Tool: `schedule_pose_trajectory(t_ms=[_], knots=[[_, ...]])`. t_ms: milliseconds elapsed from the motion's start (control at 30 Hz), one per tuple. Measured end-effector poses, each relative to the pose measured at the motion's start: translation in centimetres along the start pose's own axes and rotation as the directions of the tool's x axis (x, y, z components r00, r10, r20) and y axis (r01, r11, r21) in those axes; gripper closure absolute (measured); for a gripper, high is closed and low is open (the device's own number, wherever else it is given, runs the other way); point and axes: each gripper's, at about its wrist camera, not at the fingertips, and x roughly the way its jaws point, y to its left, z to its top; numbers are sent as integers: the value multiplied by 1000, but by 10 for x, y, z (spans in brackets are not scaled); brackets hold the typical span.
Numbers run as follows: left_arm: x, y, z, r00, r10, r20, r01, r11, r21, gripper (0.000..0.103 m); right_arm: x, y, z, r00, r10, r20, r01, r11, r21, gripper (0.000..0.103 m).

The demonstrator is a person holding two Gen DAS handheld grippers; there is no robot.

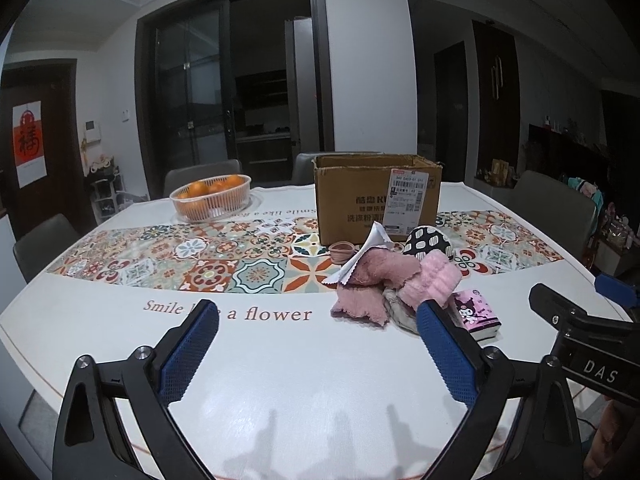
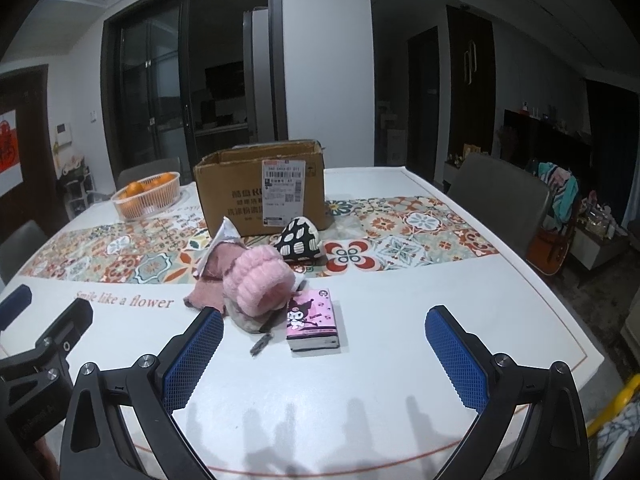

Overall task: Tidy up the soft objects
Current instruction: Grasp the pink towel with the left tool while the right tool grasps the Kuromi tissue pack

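Observation:
A pile of soft things lies on the table in front of an open cardboard box [image 1: 376, 196] [image 2: 260, 192]: a fluffy pink headband [image 1: 434, 280] [image 2: 260, 280], a dusty pink cloth [image 1: 372, 280] [image 2: 214, 280], a white cloth [image 1: 370, 250], a grey cloth [image 1: 398, 308], a black-and-white patterned pouch [image 1: 426, 242] [image 2: 300, 242] and a pink tissue pack [image 1: 478, 314] [image 2: 314, 320]. My left gripper [image 1: 316, 320] is open and empty, left of the pile. My right gripper [image 2: 324, 328] is open and empty, with the tissue pack just beyond its fingers.
A basket of oranges [image 1: 212, 198] [image 2: 146, 196] stands at the far left. Hair ties [image 1: 342, 250] lie by the box. Chairs [image 2: 500, 192] surround the table [image 1: 280, 360]. A small dark object [image 2: 260, 344] lies beside the tissue pack.

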Motion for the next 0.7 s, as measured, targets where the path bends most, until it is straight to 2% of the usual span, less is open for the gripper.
schedule_pose_trajectory(t_ms=[367,700], knots=[[64,3,-4,993,-51,-111,48,998,-36,15,59,9,-1,996,5,-91,-4,1000,6,1],[114,-8,-5,982,-67,-177,67,998,-4,18,108,6,-11,976,1,-220,5,1000,27,5]])
